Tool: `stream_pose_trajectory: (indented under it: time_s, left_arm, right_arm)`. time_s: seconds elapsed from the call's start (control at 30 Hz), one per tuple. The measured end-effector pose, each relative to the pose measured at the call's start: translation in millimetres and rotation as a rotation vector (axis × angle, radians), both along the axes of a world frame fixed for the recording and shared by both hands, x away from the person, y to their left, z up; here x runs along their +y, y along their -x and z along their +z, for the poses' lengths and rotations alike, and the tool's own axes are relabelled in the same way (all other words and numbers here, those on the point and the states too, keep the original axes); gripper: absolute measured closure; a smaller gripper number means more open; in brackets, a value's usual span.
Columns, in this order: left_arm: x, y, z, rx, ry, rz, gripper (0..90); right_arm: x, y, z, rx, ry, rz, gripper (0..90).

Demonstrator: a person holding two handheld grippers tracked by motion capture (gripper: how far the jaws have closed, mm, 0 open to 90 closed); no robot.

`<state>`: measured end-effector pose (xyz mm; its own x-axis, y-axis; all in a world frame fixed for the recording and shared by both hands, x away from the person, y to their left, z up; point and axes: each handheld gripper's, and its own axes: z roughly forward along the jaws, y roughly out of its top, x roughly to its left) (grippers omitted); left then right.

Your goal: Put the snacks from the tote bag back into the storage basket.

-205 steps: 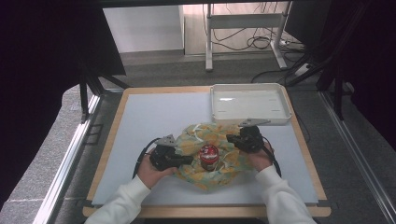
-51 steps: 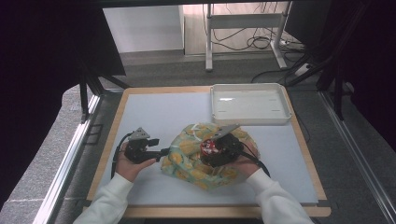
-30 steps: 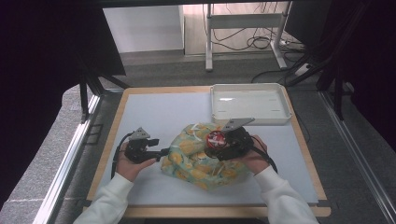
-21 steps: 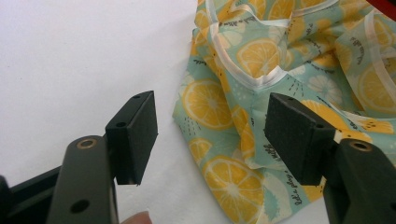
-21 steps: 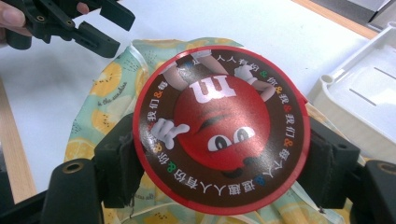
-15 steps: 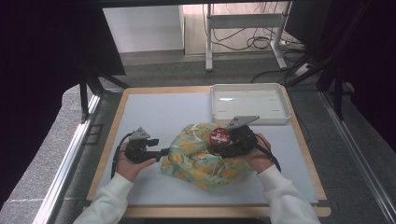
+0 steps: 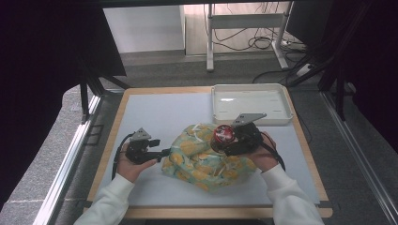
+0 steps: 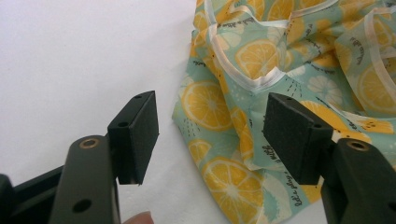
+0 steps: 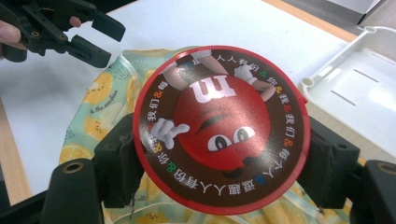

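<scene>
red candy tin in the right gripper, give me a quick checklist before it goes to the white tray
1. Grip on the red candy tin: ok, the right gripper has a pad on each side of its rim.
2. Tin clear of the lemon-print cloth: ok, in the right gripper view the cloth lies below it.
3. White tray free to receive: ok, nothing lies in it.
4. Path to the tray: ok, bare mat lies between the cloth and the tray in the high view.
5. Left gripper out of the way: ok, open at the cloth's far edge, holding nothing.
6. Tin lid sealed: cannot tell.
</scene>
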<state>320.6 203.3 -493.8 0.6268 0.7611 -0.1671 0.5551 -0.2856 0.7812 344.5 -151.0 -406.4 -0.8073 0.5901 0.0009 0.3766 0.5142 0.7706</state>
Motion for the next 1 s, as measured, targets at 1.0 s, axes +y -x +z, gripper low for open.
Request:
stream_pose_trajectory:
  time_s: [1.0]
  left_arm:
    - [9.4, -2.1, 3.0, -0.006, 0.016, 0.014, 35.9]
  right_arm:
    - [-7.1, -22.7, 18.9, -0.008, 0.000, -0.048, 25.7]
